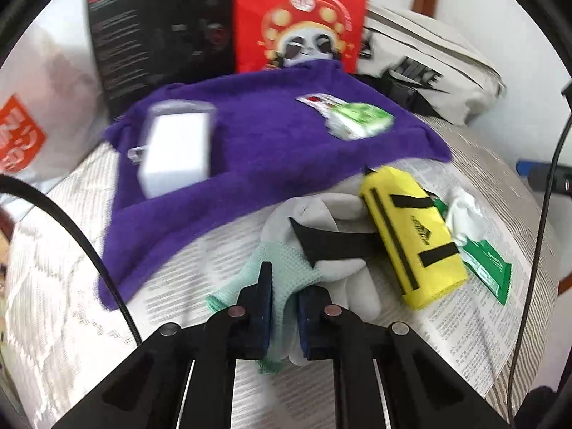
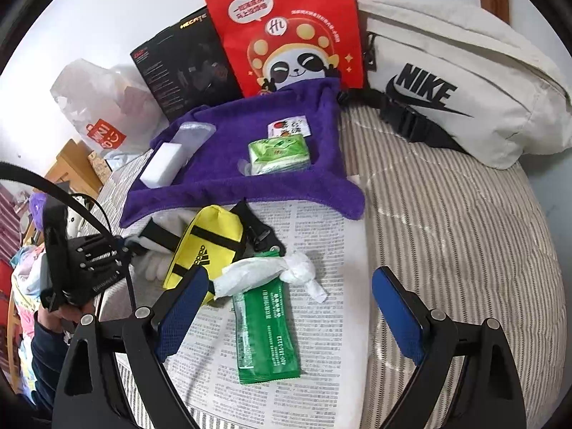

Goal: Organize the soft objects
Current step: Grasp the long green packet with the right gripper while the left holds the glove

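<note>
My left gripper (image 1: 285, 296) is shut on the mint-green cuff of a grey and green work glove (image 1: 332, 214) lying on a newspaper (image 1: 447, 321). The glove's fingers run under a yellow Adidas pouch (image 1: 411, 236) and its black strap. My right gripper (image 2: 289, 307) is open and empty, hovering over a green wipes packet (image 2: 266, 332) with a white wipe (image 2: 271, 273) pulled out. A purple towel (image 2: 228, 186) behind holds a white sponge block (image 2: 162, 166), a green tissue pack (image 2: 277, 155) and a small card. The left gripper's body (image 2: 82, 261) shows at the right wrist view's left.
A red panda paper bag (image 2: 286, 32), a black box (image 2: 178, 68), a white Nike waist bag (image 2: 447, 82) and a white plastic shopping bag (image 2: 96, 107) stand along the wall. All rest on a striped bed cover (image 2: 464, 232). Black cables hang on both sides.
</note>
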The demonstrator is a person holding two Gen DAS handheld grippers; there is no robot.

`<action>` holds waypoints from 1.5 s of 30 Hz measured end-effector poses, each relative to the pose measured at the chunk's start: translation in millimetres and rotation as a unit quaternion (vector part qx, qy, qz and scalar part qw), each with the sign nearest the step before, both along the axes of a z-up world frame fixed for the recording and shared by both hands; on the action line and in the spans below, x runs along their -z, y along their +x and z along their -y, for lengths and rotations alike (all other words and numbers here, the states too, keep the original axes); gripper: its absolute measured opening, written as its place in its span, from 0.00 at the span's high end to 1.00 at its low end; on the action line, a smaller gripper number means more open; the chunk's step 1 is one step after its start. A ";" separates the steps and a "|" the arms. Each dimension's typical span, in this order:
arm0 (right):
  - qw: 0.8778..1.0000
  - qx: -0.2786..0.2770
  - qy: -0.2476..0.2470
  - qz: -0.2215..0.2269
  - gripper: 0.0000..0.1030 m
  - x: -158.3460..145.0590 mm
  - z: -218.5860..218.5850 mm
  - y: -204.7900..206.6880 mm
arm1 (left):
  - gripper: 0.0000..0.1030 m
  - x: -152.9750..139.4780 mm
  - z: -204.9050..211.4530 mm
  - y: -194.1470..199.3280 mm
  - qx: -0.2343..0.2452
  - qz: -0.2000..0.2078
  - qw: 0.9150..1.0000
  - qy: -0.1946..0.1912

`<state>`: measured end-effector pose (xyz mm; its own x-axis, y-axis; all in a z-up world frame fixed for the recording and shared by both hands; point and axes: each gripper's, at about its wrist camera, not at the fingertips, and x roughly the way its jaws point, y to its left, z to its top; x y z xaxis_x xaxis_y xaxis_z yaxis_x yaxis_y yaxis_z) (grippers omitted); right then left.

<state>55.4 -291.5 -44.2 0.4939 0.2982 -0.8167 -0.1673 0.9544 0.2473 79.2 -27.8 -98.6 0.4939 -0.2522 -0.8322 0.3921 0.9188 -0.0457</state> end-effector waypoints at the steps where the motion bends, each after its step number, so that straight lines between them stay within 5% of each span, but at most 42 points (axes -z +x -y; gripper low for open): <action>1: 1.000 -0.002 0.001 -0.001 0.10 1.6 -1.7 0.3 | 0.89 -3.3 -6.5 -1.1 -0.012 0.003 1.000 0.001; 6: 1.000 -0.015 0.001 -0.014 0.10 12.3 -12.5 2.5 | 0.89 -17.3 -31.7 -7.4 -0.055 0.018 0.998 -0.001; 10: 0.999 -0.024 -0.001 -0.025 0.10 20.4 -21.5 5.0 | 0.89 -36.0 -48.4 -15.5 -0.063 0.026 0.996 -0.054; 16: 0.999 -0.037 -0.003 -0.034 0.10 27.0 -29.1 4.9 | 0.89 -53.4 -59.6 -22.4 -0.078 0.048 0.995 -0.043; 25: 0.997 -0.056 -0.030 -0.043 0.11 38.3 -32.9 -1.2 | 0.89 -26.2 -103.2 -27.0 -0.140 0.015 0.989 -0.051; 33: 0.992 -0.096 -0.063 -0.046 0.12 58.2 -52.0 -15.5 | 0.88 -9.4 -98.2 -34.8 -0.133 -0.007 0.988 -0.079; 40: 0.984 -0.114 -0.132 -0.021 0.21 72.6 -68.6 -22.7 | 0.88 -8.5 -93.6 -35.7 -0.126 -0.015 0.987 -0.097; 42: 0.986 -0.112 -0.123 -0.020 0.29 72.0 -66.4 -21.2 | 0.88 -9.7 -96.3 -36.3 -0.128 -0.015 0.986 -0.106; 45: 0.987 -0.107 -0.120 -0.014 0.57 67.2 -61.8 -20.7 | 0.88 -9.1 -100.2 -36.1 -0.133 -0.017 0.984 -0.117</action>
